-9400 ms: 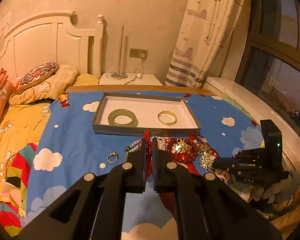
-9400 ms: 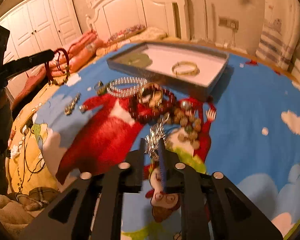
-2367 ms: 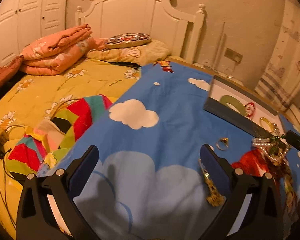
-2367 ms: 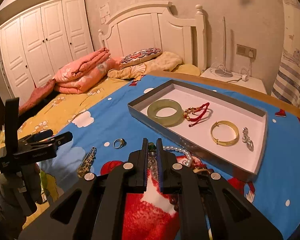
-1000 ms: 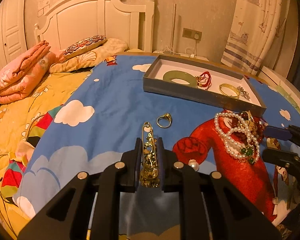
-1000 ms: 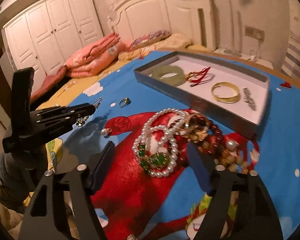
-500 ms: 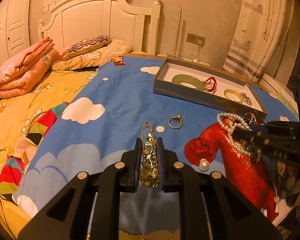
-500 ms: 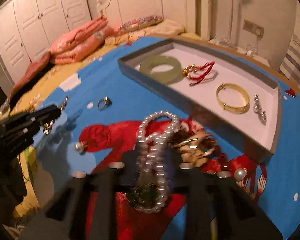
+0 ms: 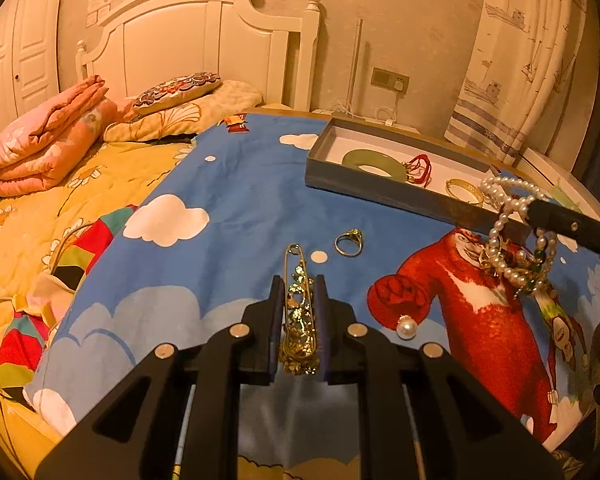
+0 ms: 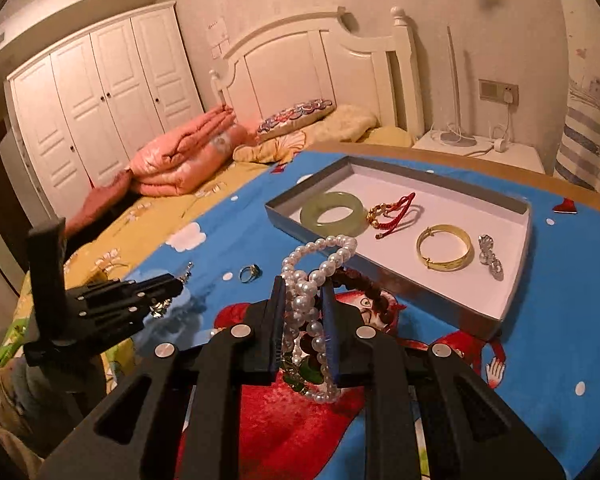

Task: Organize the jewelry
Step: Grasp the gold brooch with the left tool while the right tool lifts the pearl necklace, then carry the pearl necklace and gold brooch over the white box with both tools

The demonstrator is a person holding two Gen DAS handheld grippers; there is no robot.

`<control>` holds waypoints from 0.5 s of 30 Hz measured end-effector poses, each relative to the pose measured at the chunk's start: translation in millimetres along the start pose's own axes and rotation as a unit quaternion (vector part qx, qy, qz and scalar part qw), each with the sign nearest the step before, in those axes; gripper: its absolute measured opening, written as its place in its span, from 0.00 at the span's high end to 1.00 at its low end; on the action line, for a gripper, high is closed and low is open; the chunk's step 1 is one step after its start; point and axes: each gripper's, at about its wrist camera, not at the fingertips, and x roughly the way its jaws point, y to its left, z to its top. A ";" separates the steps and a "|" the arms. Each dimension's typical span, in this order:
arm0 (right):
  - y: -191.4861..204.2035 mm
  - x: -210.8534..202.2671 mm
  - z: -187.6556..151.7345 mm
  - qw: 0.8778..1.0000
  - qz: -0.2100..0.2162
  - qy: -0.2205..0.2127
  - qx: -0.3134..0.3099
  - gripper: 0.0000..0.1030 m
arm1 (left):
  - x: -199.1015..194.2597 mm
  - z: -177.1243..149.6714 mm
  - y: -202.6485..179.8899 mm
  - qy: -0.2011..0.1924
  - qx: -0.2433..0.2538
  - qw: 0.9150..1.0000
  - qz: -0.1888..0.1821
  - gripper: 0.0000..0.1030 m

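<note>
A gold brooch (image 9: 298, 312) was pinched in the left claw (image 9: 298, 312) and a pearl necklace (image 10: 312, 280) in the right claw (image 10: 303, 320); carrying both to the tray (image 10: 516, 280) was judged next.

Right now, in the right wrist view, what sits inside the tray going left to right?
Inside the grey tray: jade bangle → red cord bracelet → gold bangle → silver crystal piece.
</note>
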 end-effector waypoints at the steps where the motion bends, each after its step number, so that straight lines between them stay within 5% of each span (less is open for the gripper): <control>1: -0.5 -1.3 0.0 1.000 0.000 -0.001 0.002 0.82 | -0.5 0.2 -0.4 -0.001 0.001 1.000 0.001 0.86; 6: -7.4 -9.4 -3.0 1.000 0.023 0.002 0.013 0.82 | -1.0 1.4 -4.3 -0.001 0.004 1.000 0.001 0.86; 15: -3.3 -6.2 -47.4 0.996 0.022 0.089 -0.011 0.82 | -2.5 1.9 -5.9 -0.004 0.005 1.000 0.002 0.87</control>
